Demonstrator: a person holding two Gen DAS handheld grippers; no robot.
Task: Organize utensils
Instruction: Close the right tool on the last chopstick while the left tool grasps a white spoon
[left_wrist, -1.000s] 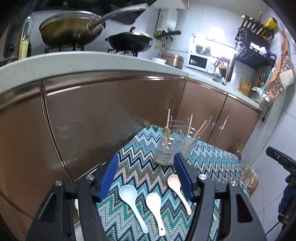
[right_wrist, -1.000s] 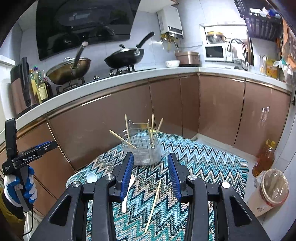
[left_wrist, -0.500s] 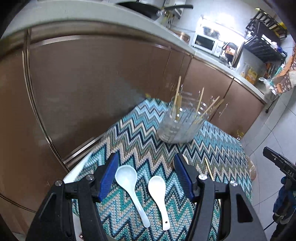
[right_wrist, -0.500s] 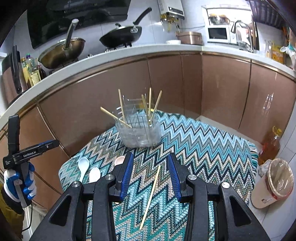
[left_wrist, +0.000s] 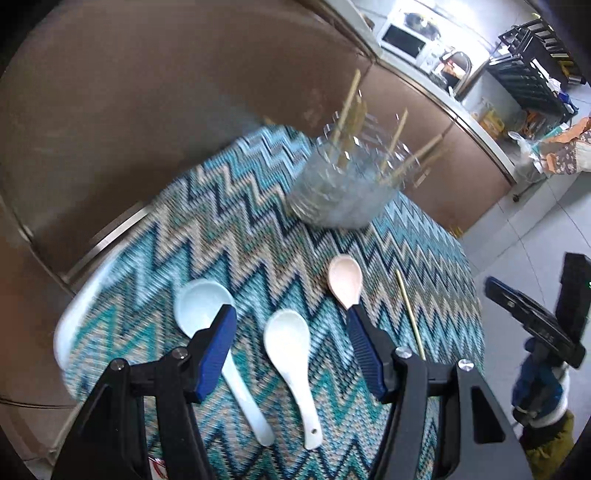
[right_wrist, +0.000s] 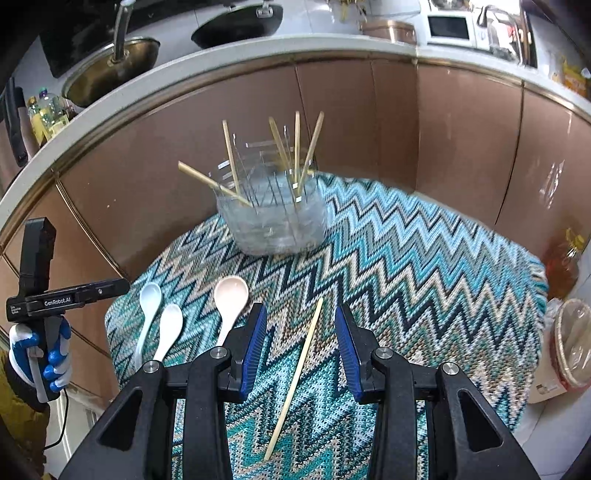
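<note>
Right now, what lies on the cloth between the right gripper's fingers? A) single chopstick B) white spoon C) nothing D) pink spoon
A: a lone chopstick lies on the cloth between the open fingers of the right gripper, untouched; the pink spoon sits off to its left.

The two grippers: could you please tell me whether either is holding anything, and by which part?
Nothing is held. The left gripper stands open over the white ceramic spoon; the right gripper open over the loose bamboo chopstick.

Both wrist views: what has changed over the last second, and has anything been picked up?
Both tongs have come down toward the cloth: the left tongs now straddle the white spoon, the right tongs the loose chopstick. Both are open; nothing is gripped. Spoons, chopstick and holder lie unmoved.
</note>
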